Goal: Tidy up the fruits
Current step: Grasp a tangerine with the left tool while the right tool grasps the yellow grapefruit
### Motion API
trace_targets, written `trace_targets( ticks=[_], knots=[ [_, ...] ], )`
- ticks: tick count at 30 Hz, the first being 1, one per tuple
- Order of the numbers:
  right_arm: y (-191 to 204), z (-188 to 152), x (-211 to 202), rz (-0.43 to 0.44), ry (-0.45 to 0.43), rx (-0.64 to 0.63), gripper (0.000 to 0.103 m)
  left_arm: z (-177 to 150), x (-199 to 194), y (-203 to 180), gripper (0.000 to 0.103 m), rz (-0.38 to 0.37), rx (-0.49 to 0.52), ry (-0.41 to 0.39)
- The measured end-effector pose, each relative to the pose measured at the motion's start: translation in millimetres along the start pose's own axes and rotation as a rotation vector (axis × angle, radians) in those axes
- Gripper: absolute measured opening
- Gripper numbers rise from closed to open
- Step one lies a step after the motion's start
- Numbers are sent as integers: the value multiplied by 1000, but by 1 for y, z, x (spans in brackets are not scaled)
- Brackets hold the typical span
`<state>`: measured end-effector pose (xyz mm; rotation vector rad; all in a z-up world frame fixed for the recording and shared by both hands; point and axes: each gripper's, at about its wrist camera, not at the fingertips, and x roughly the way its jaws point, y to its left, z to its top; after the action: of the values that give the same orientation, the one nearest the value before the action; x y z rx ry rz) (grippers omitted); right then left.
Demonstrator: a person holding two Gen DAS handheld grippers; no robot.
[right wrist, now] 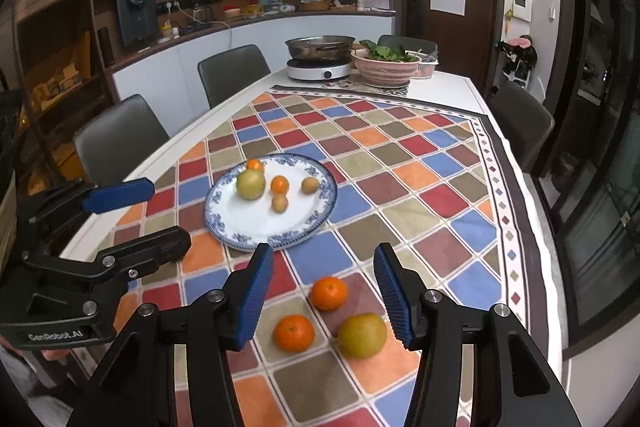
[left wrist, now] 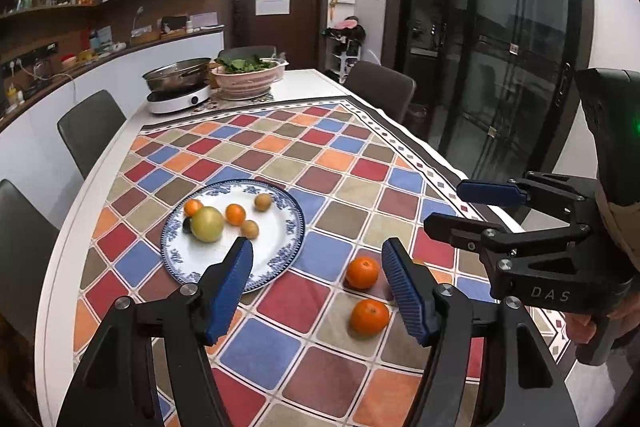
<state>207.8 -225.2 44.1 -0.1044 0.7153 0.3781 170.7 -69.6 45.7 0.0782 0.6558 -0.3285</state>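
Observation:
A blue-patterned white plate [left wrist: 224, 255] [right wrist: 256, 223] holds a large yellow-green fruit [left wrist: 207, 224], two small oranges [left wrist: 235, 214] and two small brownish fruits [left wrist: 263, 201]. On the checked cloth near me lie two oranges [right wrist: 328, 293] [right wrist: 293, 333] and a yellow-green fruit [right wrist: 362, 335]. My right gripper [right wrist: 323, 255] hangs open above these three, with nothing between its pads. My left gripper [left wrist: 316, 251] is open and empty, between the plate's near rim and the oranges [left wrist: 362, 272]. Each gripper shows in the other's view [left wrist: 460, 207] [right wrist: 170, 213].
At the table's far end stand an induction cooker with a steel pan [left wrist: 178, 99] and a pink basket of greens [left wrist: 248, 79]. Dark chairs [left wrist: 90, 127] line the left side and one [right wrist: 520, 123] stands at the right. The cloth's right edge overhangs the table.

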Motion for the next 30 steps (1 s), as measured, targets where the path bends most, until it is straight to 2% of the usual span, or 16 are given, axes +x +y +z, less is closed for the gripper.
trace_targets(
  ticks=[7, 16, 30],
  knots=[
    [-6, -23, -2, -19, 17, -32, 53, -11, 10, -18, 66, -15, 54, 7],
    [-17, -48, 11, -12, 72, -45, 53, -31, 33, -33, 66, -42, 122, 58],
    [-31, -75, 42, 1, 139, -67, 53, -58, 73, -42, 66, -92, 151, 149]
  ],
)
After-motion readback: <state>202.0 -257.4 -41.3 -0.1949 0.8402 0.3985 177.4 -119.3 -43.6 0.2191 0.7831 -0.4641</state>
